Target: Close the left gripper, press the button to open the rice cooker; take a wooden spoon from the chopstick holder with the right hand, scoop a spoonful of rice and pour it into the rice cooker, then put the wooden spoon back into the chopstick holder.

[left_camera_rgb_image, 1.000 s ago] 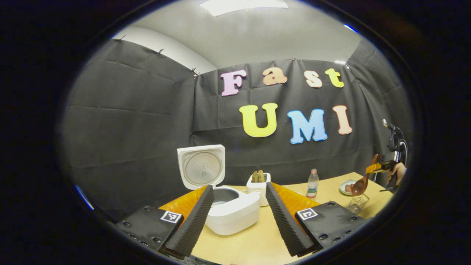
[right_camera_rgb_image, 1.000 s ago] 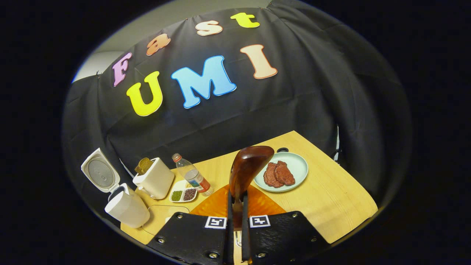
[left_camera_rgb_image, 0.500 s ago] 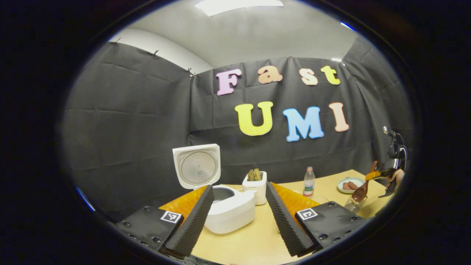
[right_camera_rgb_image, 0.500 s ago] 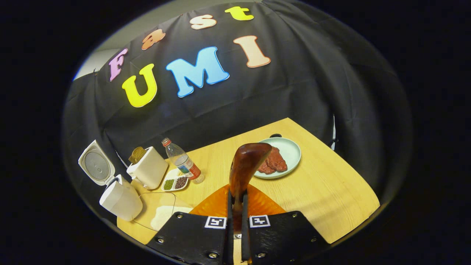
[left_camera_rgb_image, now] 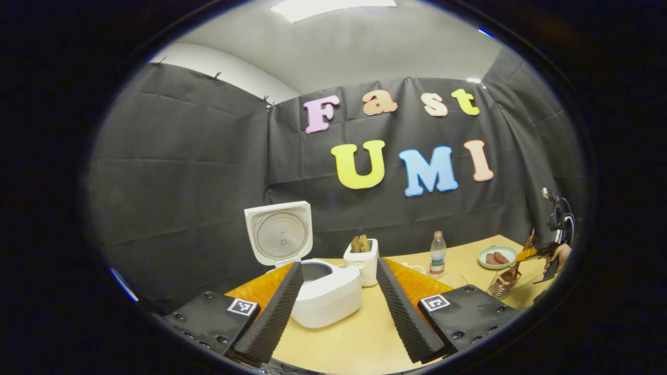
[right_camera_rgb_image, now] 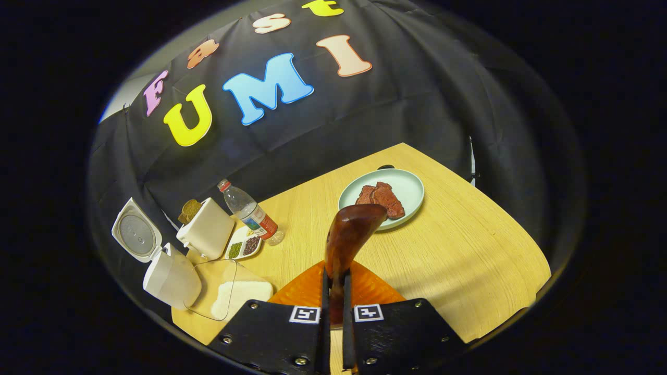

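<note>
- The table carried the whole set-up, and the work stood near its end rather than its start.
- The rice cooker sat at the table's left end with its lid standing upright and open; I judged the button press done. The bowl's contents could not be made out from either view.
- The left gripper hung back from the cooker with its ribbed fingers spread wide apart and nothing between them, though the task called for it closed at the button.
- The right gripper was clamped on the wooden spoon, both fingers pressed flat against the handle, bowl end pointing forward over the table.
- A clear tray of white rice lay just beside the cooker. No rice was visible on the spoon's convex back, so whether the scoop and pour were done could not be confirmed from the pictures.
- In the left gripper view the spoon's bowl was dipping into the wire chopstick holder at the far right, which suggested the return step was in hand.
- Left to do, in my judgement: seat the spoon fully and release it.
</note>
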